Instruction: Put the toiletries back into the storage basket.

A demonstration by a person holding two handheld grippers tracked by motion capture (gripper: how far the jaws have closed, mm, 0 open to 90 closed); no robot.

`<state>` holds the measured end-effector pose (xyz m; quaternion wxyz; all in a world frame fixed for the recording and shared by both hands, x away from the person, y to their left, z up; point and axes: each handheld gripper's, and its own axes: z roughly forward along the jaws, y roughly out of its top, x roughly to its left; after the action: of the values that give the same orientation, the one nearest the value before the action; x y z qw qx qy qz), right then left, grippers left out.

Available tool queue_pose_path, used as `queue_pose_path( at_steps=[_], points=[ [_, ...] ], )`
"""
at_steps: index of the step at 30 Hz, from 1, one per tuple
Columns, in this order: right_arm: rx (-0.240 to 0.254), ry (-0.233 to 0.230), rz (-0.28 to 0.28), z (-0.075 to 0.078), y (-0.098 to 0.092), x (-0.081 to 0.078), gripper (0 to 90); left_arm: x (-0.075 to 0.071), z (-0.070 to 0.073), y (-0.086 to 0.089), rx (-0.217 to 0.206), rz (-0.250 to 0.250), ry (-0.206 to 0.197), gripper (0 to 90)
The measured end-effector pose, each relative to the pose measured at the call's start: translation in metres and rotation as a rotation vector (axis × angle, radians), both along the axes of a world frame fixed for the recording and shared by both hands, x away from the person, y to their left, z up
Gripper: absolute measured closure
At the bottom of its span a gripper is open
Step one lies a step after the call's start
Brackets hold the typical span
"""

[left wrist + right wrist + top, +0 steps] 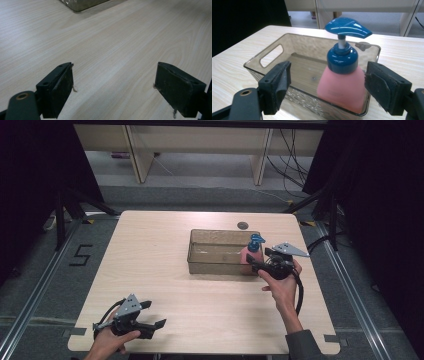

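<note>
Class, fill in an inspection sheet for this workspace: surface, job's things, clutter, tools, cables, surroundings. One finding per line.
Surface: light wooden table, a small dark round fitting near its far edge.
Job's things: pink pump bottle with a blue pump head, standing upright inside the translucent bin, at its right end.
Clutter: nothing seen.
Tools: left tool open over bare table; right tool open, a jaw either side of the bottle, not closed on it.
Cables: black cable trailing from the right tool; loose wires on the floor beyond.
Surroundings: dark curtains, pale furniture legs behind.
</note>
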<state>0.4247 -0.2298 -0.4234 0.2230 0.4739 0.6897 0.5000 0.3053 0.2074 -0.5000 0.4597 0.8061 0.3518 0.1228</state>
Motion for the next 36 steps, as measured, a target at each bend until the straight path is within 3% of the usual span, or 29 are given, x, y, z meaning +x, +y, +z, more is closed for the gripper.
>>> queue_pose_path(
  at_steps=[3,4,7,9,11,13,15,16,25,27,30,31,35,36],
  points=[
    [0.002,0.006,0.004,0.0,0.002,-0.002,21.9,0.0,0.0,0.0,-0.007,0.002,0.0,14.7],
    [-0.028,0.006,0.007,0.001,0.001,-0.003,21.9,0.0,0.0,-0.001,-0.009,0.003,0.0,14.7],
    [-0.013,-0.009,0.011,0.0,0.003,-0.003,21.9,0.0,0.0,0.0,-0.007,0.003,0.002,14.8],
    [-0.036,-0.012,0.018,0.001,0.003,-0.005,21.9,0.0,0.0,-0.001,-0.01,0.01,-0.005,14.7],
    [-0.031,-0.021,0.019,0.0,0.004,-0.005,21.9,0.0,0.0,0.0,-0.007,0.004,0.001,14.7],
    [-0.01,0.004,0.022,0.0,0.007,-0.006,21.9,0.0,0.0,-0.001,-0.009,0.007,0.002,14.7],
    [-0.038,-0.015,0.023,-0.001,0.006,-0.007,21.9,0.0,0.0,0.0,-0.007,0.003,0.003,14.8],
    [-0.004,-0.001,0.034,-0.001,0.008,-0.008,21.8,0.0,0.0,-0.001,-0.009,0.006,0.002,14.7],
    [-0.029,-0.013,0.039,-0.003,0.011,-0.012,21.7,0.001,0.0,0.001,0.0,0.004,0.001,14.7],
    [0.009,0.015,0.034,-0.004,0.015,-0.016,21.8,0.0,0.0,0.0,-0.005,0.014,-0.006,14.7],
    [-0.014,0.011,0.054,-0.003,0.014,-0.016,21.8,0.001,0.0,0.001,0.0,0.004,0.003,14.7],
    [-0.02,-0.011,0.056,-0.004,0.014,-0.016,21.8,0.001,0.0,0.0,-0.005,0.004,-0.002,14.8],
    [0.005,0.012,0.063,-0.005,0.016,-0.02,21.8,0.0,0.0,0.0,-0.002,0.006,0.005,14.7],
    [-0.022,0.002,0.062,-0.005,0.016,-0.021,21.8,0.001,0.0,0.001,-0.004,0.005,-0.001,14.7]
  ],
)
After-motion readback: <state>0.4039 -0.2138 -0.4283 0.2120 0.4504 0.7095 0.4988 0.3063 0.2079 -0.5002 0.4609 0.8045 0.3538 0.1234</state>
